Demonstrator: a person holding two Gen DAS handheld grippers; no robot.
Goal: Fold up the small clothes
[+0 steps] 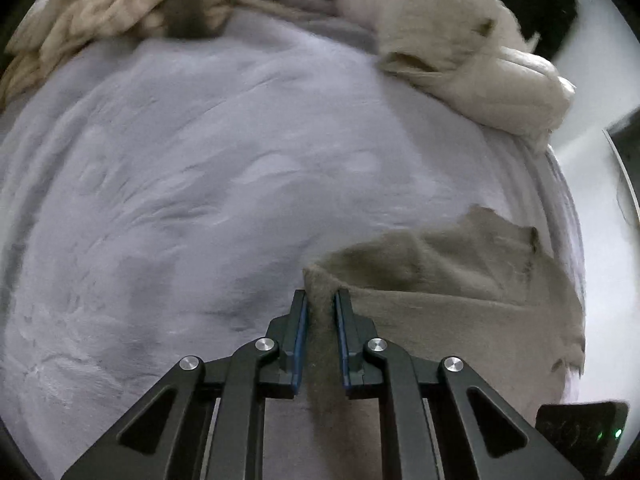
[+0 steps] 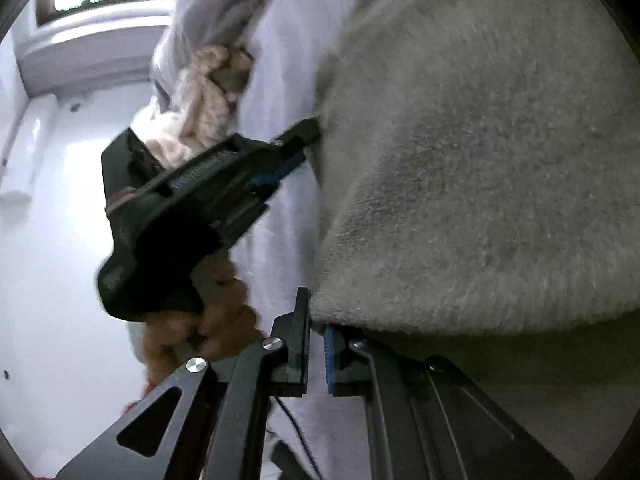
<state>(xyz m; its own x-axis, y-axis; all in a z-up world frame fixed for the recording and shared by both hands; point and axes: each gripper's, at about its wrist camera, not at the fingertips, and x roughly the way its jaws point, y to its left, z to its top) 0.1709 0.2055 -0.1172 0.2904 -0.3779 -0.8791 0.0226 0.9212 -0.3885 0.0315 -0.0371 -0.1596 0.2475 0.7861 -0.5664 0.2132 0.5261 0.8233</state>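
Observation:
A small grey-brown fleece garment [image 1: 460,280] hangs above the lilac bed cover [image 1: 200,184], held up by one edge. My left gripper [image 1: 321,296] is shut on that edge, the cloth pinched between its blue pads. In the right wrist view the same garment [image 2: 480,160] fills the right half of the frame. My right gripper [image 2: 316,312] is shut on a lower corner of it. The left gripper [image 2: 308,130] shows there too, gripping the garment's edge higher up, with a hand [image 2: 216,320] below it.
A beige knitted blanket [image 1: 100,12] lies bunched at the bed's far left, a cream bundle of cloth [image 1: 472,64] at the far right beside something black [image 1: 536,12]. White floor [image 1: 592,120] runs along the bed's right edge. A white wall and window [image 2: 80,60] show in the right wrist view.

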